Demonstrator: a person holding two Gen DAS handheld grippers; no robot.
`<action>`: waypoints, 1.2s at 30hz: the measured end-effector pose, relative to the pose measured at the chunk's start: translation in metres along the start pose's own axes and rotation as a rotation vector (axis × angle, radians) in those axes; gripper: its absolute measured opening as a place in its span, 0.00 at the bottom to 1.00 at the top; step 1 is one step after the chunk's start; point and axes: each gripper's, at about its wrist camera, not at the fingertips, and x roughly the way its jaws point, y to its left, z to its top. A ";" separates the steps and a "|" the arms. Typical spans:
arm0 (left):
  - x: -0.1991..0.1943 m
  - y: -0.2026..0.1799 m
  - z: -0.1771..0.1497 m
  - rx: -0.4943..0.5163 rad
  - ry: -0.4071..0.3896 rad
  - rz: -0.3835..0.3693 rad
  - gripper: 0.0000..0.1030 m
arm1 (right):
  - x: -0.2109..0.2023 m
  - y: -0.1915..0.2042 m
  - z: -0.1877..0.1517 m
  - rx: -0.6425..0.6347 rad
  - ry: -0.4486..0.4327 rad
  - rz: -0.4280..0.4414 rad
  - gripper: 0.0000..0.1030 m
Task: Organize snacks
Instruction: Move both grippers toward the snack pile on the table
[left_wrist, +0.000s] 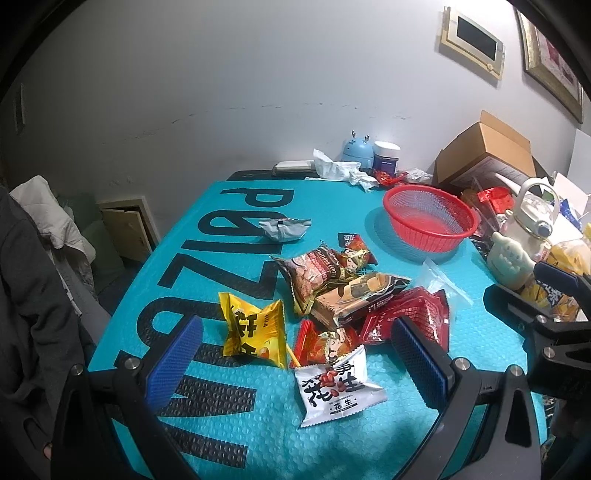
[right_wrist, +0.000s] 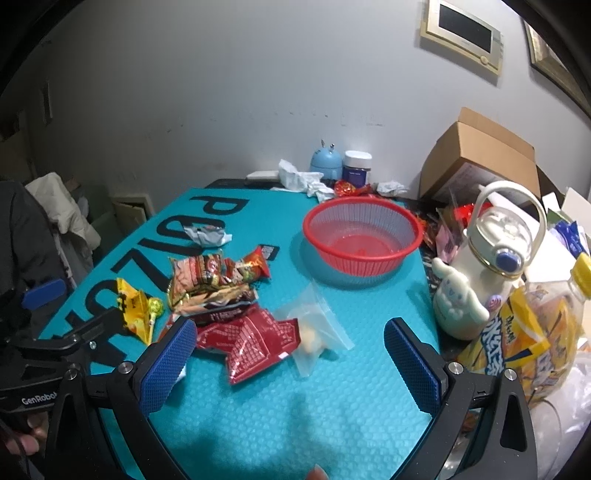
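Both grippers, left gripper (left_wrist: 295, 365) and right gripper (right_wrist: 291, 363), hover spread and empty over the near snacks (left_wrist: 347, 291), likely because the red basket (right_wrist: 369, 266) waits empty farther right.

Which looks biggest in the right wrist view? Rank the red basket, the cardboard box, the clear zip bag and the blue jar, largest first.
1. Red basket and cardboard box: near alike; the box is partly hidden and farther, so unranked.
2. Clear zip bag.
3. Blue jar, though it stands farthest back.
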 end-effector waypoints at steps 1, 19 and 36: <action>-0.001 0.000 0.001 0.003 -0.001 0.000 1.00 | -0.001 0.001 0.002 0.000 -0.001 0.002 1.00; -0.005 0.011 0.026 0.008 -0.003 -0.028 1.00 | -0.005 0.009 0.028 0.009 0.011 0.016 1.00; 0.005 0.022 0.035 -0.008 0.010 -0.037 1.00 | 0.007 0.020 0.038 -0.039 0.008 0.069 1.00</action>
